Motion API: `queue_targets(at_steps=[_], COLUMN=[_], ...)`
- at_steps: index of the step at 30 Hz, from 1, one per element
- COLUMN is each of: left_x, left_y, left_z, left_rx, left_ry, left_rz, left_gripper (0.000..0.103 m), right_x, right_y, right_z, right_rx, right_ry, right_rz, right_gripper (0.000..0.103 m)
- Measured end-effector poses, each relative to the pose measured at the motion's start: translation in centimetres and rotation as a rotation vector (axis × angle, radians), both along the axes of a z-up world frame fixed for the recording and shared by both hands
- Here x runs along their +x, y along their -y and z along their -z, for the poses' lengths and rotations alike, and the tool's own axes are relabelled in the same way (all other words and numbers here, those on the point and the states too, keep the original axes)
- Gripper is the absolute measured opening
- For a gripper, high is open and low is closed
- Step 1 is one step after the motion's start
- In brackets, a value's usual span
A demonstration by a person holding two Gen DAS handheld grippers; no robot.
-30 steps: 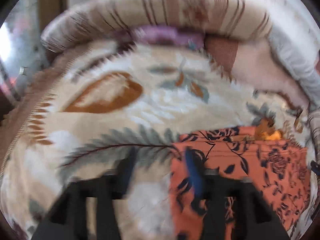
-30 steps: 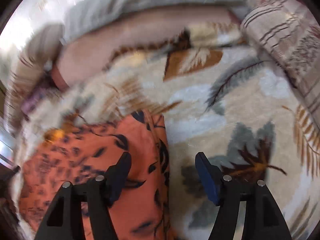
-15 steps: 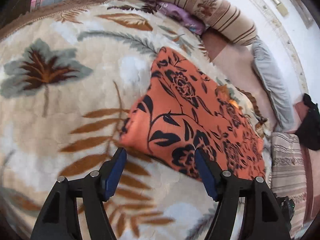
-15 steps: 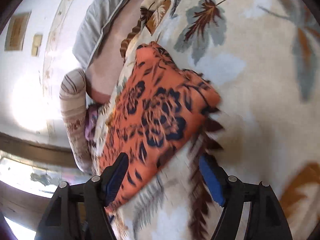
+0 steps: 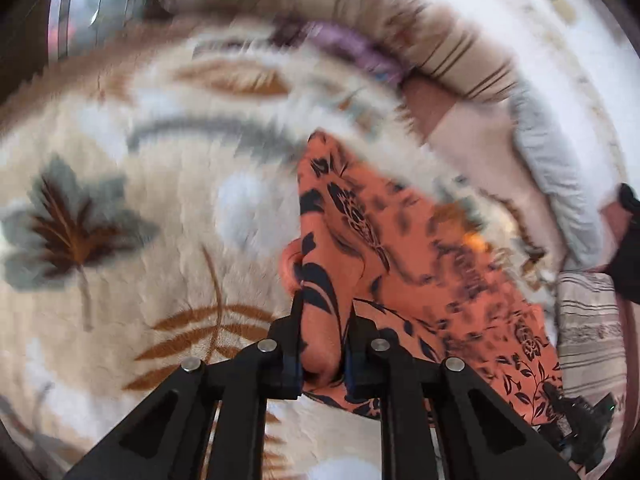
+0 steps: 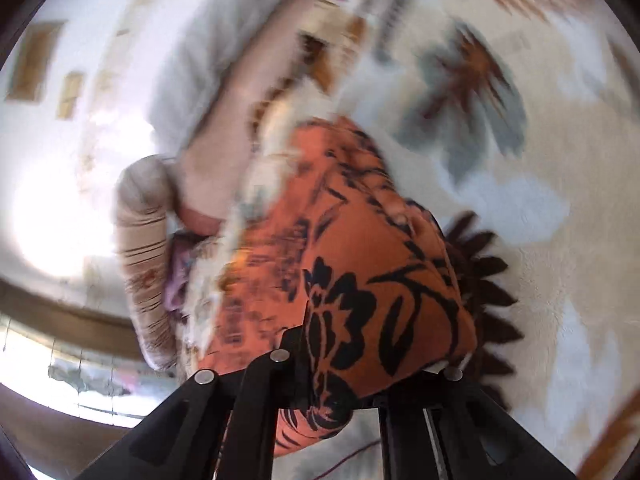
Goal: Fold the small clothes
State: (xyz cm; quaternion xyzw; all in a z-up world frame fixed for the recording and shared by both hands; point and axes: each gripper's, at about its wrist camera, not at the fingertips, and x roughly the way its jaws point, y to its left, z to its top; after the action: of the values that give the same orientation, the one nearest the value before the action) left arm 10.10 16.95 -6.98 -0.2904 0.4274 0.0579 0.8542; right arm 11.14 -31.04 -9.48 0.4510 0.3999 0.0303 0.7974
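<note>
An orange garment with a black flower print (image 5: 404,264) lies on a cream leaf-patterned blanket (image 5: 120,184). My left gripper (image 5: 322,316) is shut on a near corner of the garment, and the cloth bunches up between its fingers. In the right wrist view the same garment (image 6: 360,264) bulges over my right gripper (image 6: 340,344), which is shut on another near edge; the cloth hides its right finger. Both views are blurred by motion.
A striped bolster (image 5: 360,12) and a purple cloth (image 5: 352,46) lie along the far edge of the blanket. A grey pillow (image 5: 556,160) and a pink cushion (image 5: 476,148) are at the right. A window (image 6: 60,364) shows low left.
Both grippers were open around the garment's near corners half a second ago. Now both have closed on the cloth, and the pinched corners are lifted and bunched.
</note>
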Motion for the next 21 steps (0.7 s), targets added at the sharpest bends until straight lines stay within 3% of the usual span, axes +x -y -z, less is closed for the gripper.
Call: queue_targets(at_steps=[2, 5, 7, 9, 10, 11, 12, 13, 14, 16, 18, 21], left_x=[-2.0, -5.8, -8.8, -11.2, -11.8, -12.1, -12.5, -13.3, -13.5, -13.7, -13.5, -10.7], left_y=[0.0, -0.1, -0.3, -0.4, -0.4, -0.7, -1.3, -2.0, -2.3, -3.3, -4.3, -5.0], left_z=[-2.8, -4.7, -3.6, -0.6, 1.6, 4.4, 5.7, 5.2, 4.6, 2.9, 1.2, 0.0], left_rx=[0.007, 0.016, 0.01, 0.025, 0.05, 0.065, 0.032, 0.012, 0.02, 0.046, 0.074, 0.092], left_ry=[0.057, 0.083, 0.038, -0.024, -0.08, -0.187, -0.2, -0.131, -0.135, -0.129, -0.061, -0.015], left_rz=[0.011, 0.041, 0.055, 0.05, 0.046, 0.048, 0.055, 0.063, 0.066, 0.04, 0.041, 0.097], left_gripper=[0.014, 0.014, 0.016, 0.026, 0.047, 0.055, 0.055, 0.055, 0.055, 0.055, 0.056, 0.056], right_x=[-1.3, -4.2, -7.9, -11.3, -12.3, -13.8, -14.7, -16.0, -17.1, -18.1, -18.4, -15.6], right_y=[-0.7, -0.8, -0.5, 0.1, 0.4, 0.9, 1.6, 2.3, 3.1, 4.3, 5.8, 6.1], right_z=[-3.3, -5.8, -5.7, -3.4, -1.9, 0.8, 3.0, 3.7, 3.3, 1.7, -0.5, -3.0], right_rx=[-0.054, -0.055, -0.084, -0.125, -0.14, -0.167, -0.171, -0.125, -0.113, -0.189, -0.237, -0.274], right_ry=[0.05, 0.084, 0.063, -0.021, -0.066, -0.143, -0.228, -0.211, -0.172, -0.178, -0.123, -0.057], right_rz=[-0.031, -0.045, -0.046, -0.058, -0.068, -0.078, -0.073, -0.06, -0.047, -0.008, 0.015, -0.051], right_gripper=[0.008, 0.008, 0.009, 0.015, 0.029, 0.042, 0.07, 0.066, 0.066, 0.068, 0.068, 0.068])
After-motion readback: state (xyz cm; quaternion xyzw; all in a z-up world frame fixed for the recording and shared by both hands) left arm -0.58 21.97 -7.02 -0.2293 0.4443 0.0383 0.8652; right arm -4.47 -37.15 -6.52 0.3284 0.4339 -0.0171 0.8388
